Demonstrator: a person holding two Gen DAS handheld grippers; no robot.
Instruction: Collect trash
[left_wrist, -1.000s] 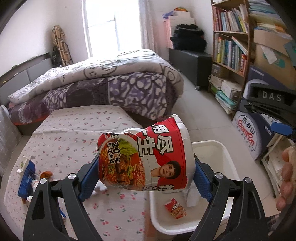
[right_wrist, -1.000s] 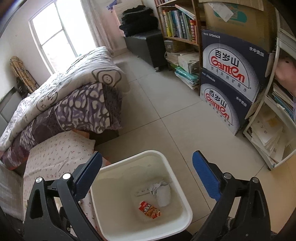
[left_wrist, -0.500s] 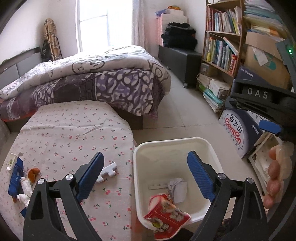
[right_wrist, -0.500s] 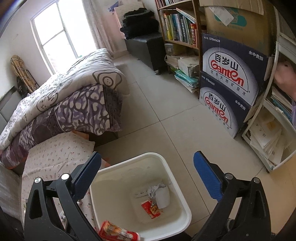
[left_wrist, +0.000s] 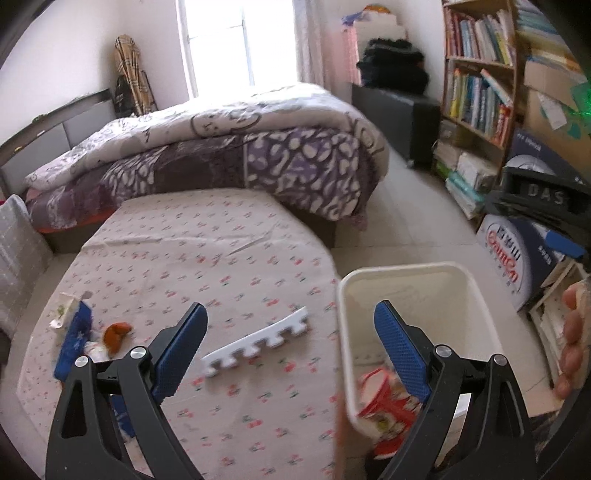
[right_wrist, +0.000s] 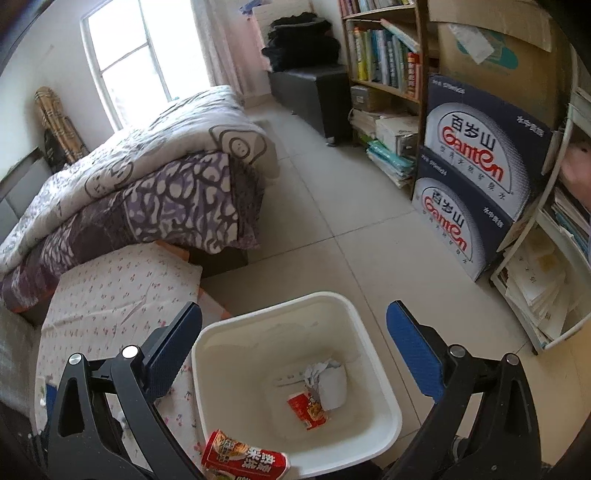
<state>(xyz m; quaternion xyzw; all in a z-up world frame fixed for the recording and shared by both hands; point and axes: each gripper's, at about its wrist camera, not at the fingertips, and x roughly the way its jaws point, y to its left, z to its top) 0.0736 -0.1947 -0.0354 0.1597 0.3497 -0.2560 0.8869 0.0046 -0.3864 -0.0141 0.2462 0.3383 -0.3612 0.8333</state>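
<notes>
Both pairs of tongs gape wide with nothing between their blue pads. The left tongs (left_wrist: 290, 347) hang above the cloth-covered bench (left_wrist: 207, 258), its right pad over the near-left corner of the white bin (left_wrist: 406, 271). Ahead of the left tongs, between the pads, a white toothed foam strip (left_wrist: 258, 341) lies flat on the bench; it looks light, bendy and thin, best pinched across its narrow width near the middle. Left of the left pad sit a blue wrapper (left_wrist: 74, 339) and an orange scrap (left_wrist: 116, 332), both probably light and crushable. The right tongs (right_wrist: 293, 345) hover directly over the bin. A crushed red noodle cup (right_wrist: 245, 459) perches on the bin's near rim, below the tongs. Deeper inside lie crumpled paper (right_wrist: 327, 380) and a red packet (right_wrist: 306, 406).
</notes>
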